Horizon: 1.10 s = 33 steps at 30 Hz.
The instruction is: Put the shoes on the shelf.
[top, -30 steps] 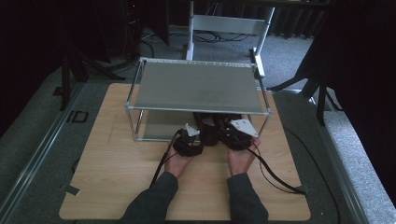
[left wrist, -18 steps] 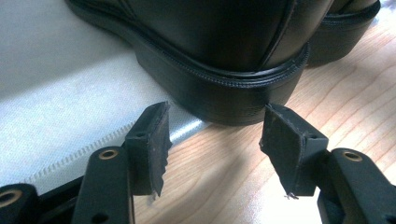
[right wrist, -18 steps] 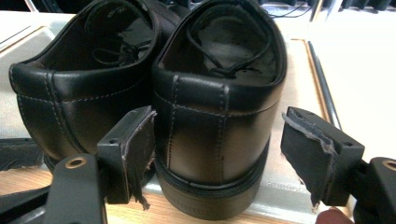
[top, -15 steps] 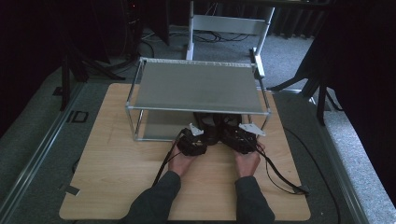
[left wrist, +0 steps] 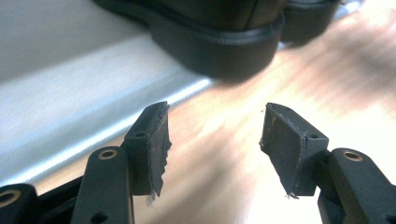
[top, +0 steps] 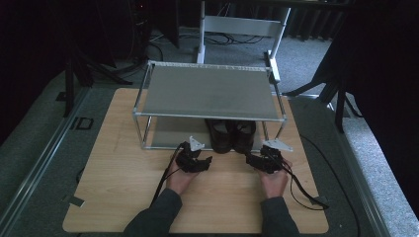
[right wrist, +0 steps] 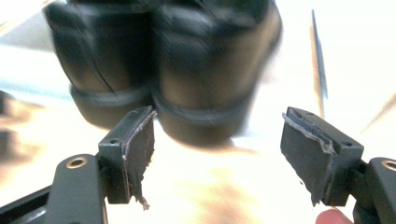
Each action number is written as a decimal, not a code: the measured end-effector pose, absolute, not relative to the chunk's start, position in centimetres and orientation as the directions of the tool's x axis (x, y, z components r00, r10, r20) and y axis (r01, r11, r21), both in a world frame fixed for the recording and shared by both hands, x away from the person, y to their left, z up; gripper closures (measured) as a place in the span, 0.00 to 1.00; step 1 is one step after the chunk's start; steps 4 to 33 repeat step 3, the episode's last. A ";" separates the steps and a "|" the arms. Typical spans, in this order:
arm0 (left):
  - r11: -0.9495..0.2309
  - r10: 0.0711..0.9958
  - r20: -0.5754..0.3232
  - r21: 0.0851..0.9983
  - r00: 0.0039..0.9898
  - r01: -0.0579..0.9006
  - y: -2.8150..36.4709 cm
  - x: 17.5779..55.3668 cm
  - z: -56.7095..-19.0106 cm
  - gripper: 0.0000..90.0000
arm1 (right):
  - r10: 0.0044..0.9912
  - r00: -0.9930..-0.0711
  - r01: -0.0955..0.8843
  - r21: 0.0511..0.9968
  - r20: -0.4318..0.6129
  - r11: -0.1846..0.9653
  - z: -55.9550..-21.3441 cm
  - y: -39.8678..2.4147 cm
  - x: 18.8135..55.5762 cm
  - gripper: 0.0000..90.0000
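A pair of dark shoes [top: 232,135] stands on the lower shelf [top: 170,132] of a metal two-tier rack [top: 207,91], heels toward the person. My left gripper [top: 201,159] rests on the wooden table [top: 118,168] just in front of the rack, left of the heels. Its jaws [left wrist: 215,116] have just been opening and hold nothing, with a shoe heel [left wrist: 219,42] ahead of them. My right gripper [top: 253,159] sits to the right of the heels. Its jaws [right wrist: 218,116] have also just been opening and are empty, and both heels [right wrist: 205,60] lie blurred beyond them.
The rack's upper shelf covers the front of the shoes. Its thin corner posts [top: 146,132] stand on the table near both grippers. A cable [top: 301,190] trails from the right gripper across the table. Dark stands and a white frame [top: 242,24] lie beyond the table.
Both hands have drawn back from the shoe heels toward the person and spread apart. The shoes stay on the lower shelf, and both pairs of jaws stand wider.
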<state>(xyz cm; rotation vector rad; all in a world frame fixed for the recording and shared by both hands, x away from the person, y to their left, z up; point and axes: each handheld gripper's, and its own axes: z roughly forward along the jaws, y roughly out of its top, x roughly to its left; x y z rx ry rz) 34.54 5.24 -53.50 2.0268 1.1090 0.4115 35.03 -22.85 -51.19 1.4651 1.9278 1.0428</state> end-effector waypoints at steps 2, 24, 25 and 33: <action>-0.332 0.816 -0.068 0.757 0.574 0.562 6.2 33.6 -53.4 0.47 | 0.954 -0.295 0.587 0.798 0.054 0.136 -51.4 -24.1 34.4 0.28; -0.335 0.816 -0.064 0.758 0.575 0.560 6.7 33.2 -53.4 0.47 | 0.954 -0.295 0.593 0.792 0.049 0.142 -51.5 -24.8 34.0 0.28; -0.335 0.816 -0.064 0.758 0.575 0.560 6.7 33.2 -53.4 0.47 | 0.954 -0.295 0.593 0.792 0.049 0.142 -51.5 -24.8 34.0 0.28; -0.335 0.816 -0.064 0.758 0.575 0.560 6.7 33.2 -53.4 0.47 | 0.954 -0.295 0.593 0.792 0.049 0.142 -51.5 -24.8 34.0 0.28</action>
